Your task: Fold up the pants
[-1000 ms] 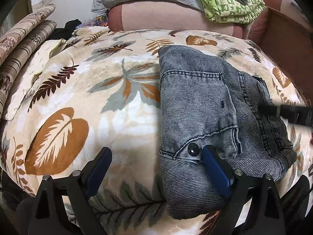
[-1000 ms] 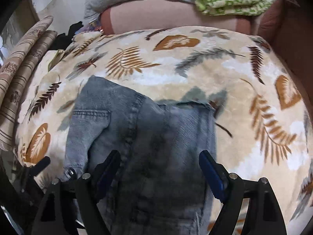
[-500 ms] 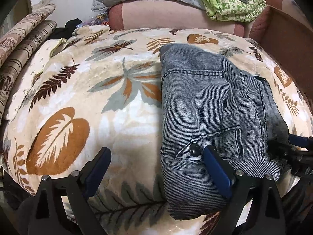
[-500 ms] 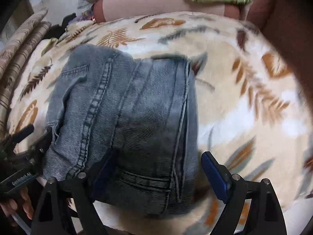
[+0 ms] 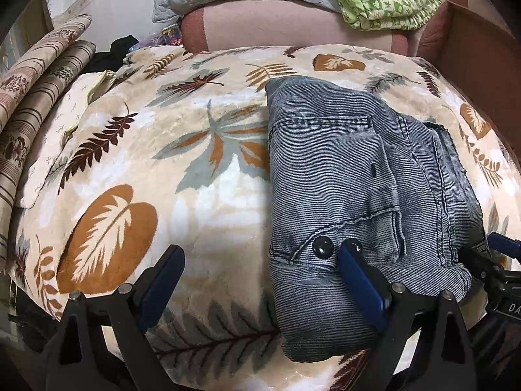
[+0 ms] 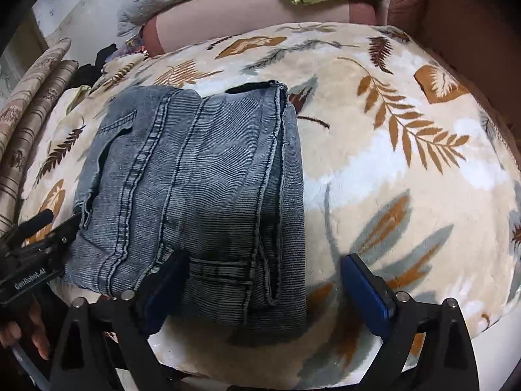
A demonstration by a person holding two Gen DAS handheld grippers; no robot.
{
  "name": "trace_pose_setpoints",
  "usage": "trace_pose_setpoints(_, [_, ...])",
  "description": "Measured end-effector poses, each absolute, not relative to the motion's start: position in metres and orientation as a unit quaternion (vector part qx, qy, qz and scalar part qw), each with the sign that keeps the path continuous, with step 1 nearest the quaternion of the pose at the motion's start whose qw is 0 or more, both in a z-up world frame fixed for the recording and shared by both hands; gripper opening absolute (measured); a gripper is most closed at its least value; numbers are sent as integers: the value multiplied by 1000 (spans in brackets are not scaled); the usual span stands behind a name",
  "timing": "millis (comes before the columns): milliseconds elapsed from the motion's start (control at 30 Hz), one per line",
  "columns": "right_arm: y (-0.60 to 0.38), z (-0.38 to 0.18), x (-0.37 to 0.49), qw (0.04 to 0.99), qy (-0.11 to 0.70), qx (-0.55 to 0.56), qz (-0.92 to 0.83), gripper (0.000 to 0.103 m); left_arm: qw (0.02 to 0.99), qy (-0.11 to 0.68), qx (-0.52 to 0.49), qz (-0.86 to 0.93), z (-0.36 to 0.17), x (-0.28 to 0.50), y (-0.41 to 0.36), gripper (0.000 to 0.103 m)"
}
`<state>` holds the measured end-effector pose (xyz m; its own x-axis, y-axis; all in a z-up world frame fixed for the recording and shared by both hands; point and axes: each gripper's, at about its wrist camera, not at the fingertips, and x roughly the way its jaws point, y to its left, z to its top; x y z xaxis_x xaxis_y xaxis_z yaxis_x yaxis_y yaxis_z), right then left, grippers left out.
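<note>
Denim pants (image 5: 351, 176) lay folded compactly on the blanket (image 5: 182, 195), so both the left gripper (image 5: 260, 273) and right gripper (image 6: 263, 280) hovered wide, holding nothing.

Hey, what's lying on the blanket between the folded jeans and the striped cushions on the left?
Nothing: in the left wrist view, only bare leaf-print blanket separates the jeans from the striped cushions.

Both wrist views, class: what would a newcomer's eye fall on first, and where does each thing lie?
The folded grey jeans lie on the near part of a leaf-print blanket. An open blue-padded left claw and right claw frame the near edge, one at each side of the jeans. A green patterned cloth is heaped at the far end.
</note>
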<state>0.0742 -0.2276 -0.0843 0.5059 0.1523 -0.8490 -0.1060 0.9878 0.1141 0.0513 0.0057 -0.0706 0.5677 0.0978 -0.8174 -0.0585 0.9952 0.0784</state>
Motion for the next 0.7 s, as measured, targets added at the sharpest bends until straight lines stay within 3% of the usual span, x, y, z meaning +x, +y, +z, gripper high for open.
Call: trace_pose_setpoints(700, [-231, -88, 66, 872, 483, 30, 73, 100, 887, 458, 30, 45, -70, 49, 4, 95])
